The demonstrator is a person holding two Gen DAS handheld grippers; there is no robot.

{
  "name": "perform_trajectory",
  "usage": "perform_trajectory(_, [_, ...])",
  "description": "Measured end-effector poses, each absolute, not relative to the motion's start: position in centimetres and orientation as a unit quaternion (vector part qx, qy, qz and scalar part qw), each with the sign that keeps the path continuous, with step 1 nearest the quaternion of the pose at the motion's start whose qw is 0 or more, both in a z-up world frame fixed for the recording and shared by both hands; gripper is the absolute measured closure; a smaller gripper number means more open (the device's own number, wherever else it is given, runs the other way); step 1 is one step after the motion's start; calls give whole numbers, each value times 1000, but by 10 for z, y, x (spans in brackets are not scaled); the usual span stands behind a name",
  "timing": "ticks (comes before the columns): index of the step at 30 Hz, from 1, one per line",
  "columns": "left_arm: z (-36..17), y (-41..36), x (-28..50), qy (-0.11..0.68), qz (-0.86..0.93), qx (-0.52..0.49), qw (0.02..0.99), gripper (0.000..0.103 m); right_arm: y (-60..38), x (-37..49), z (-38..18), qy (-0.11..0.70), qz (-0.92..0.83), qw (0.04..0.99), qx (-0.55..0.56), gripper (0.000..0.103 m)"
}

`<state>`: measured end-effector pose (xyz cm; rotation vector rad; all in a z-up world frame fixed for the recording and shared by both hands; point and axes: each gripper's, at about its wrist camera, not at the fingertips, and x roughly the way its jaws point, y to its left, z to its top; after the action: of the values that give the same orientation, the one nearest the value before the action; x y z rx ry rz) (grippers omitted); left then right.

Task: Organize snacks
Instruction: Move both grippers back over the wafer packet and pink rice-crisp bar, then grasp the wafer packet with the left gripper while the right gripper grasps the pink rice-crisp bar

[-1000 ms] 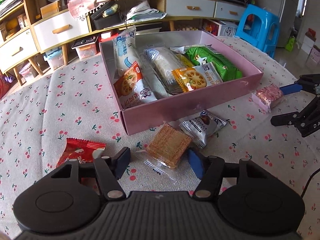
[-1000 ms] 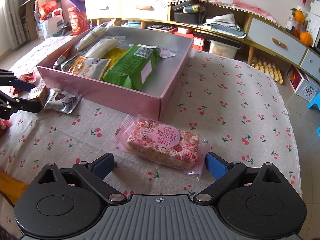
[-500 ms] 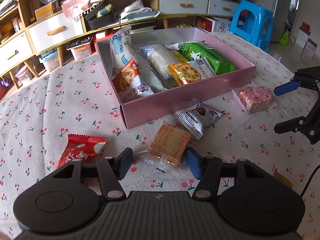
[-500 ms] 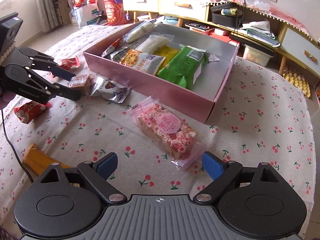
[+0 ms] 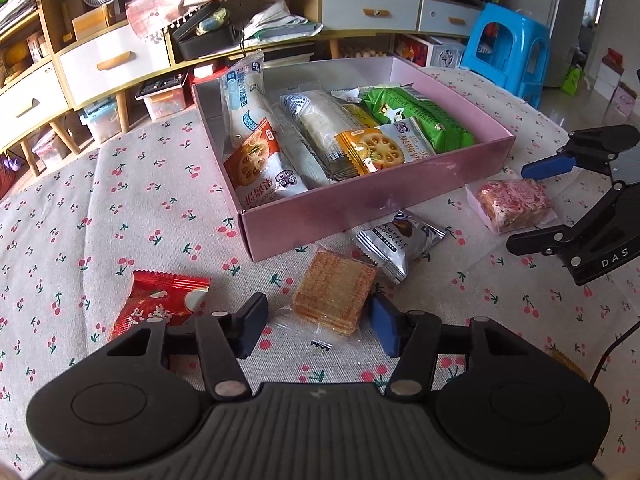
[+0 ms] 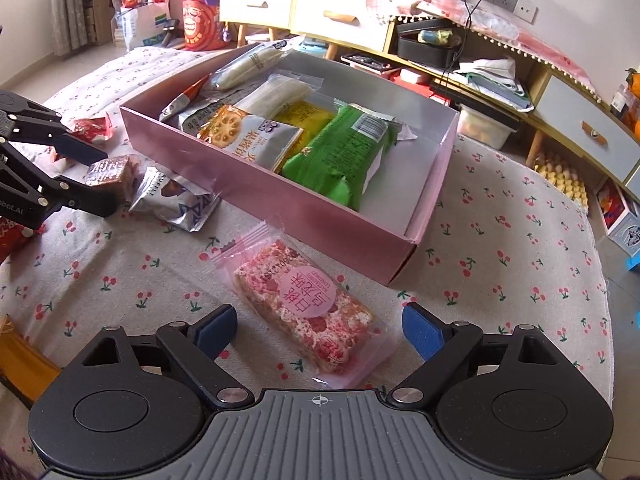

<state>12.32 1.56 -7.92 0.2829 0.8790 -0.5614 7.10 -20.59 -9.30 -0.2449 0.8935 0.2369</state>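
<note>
A pink box (image 5: 360, 208) on the cherry-print cloth holds several snack packs. It also shows in the right wrist view (image 6: 320, 216). My left gripper (image 5: 318, 326) is open, its fingers on either side of a brown wafer pack (image 5: 334, 294) on the cloth. A silver truffle chocolate pack (image 5: 400, 242) lies just beyond it and a red pack (image 5: 158, 306) to the left. My right gripper (image 6: 318, 332) is open around a pink-and-white rice-crisp bar (image 6: 308, 304) lying in front of the box. That bar also shows in the left wrist view (image 5: 512, 204).
An orange-yellow pack (image 6: 24, 364) lies at the left edge of the right wrist view. Low cabinets with drawers (image 5: 116, 62) and a blue plastic stool (image 5: 504, 48) stand beyond the table. The table edge curves away on the right (image 6: 600, 280).
Both grippers have come lower and closer to their packs. The right gripper has swung round, so the pink bar now lies diagonally between its fingers.
</note>
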Motion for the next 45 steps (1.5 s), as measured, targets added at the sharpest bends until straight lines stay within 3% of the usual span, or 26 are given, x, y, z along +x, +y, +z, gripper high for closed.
perform_trajectory(5, [-78, 19, 121, 424, -271, 137, 853, 56, -197, 66, -90, 446, 147, 876, -111, 27])
perform_trajectory(13, [-75, 23, 119, 435, -280, 135, 845, 55, -180, 48, -81, 453, 206, 860, -117, 29])
perform_trajectory(19, [-79, 20, 119, 432, -265, 136, 851, 47, -184, 59, -85, 455, 177, 869, -79, 29])
perform_trajectory(25, [-79, 16, 121, 430, -261, 135, 853, 48, -177, 62, -90, 452, 164, 873, -78, 29])
perform_trajectory(29, [-77, 14, 118, 431, -259, 132, 854, 55, -167, 60, -90, 447, 155, 877, -82, 43])
perform_trajectory(33, [-76, 11, 115, 431, -249, 133, 857, 57, -163, 63, -87, 451, 141, 879, -70, 67])
perform_trajectory(45, [-64, 19, 113, 459, -205, 79, 861, 58, -186, 69, -69, 490, 90, 864, 70, 71])
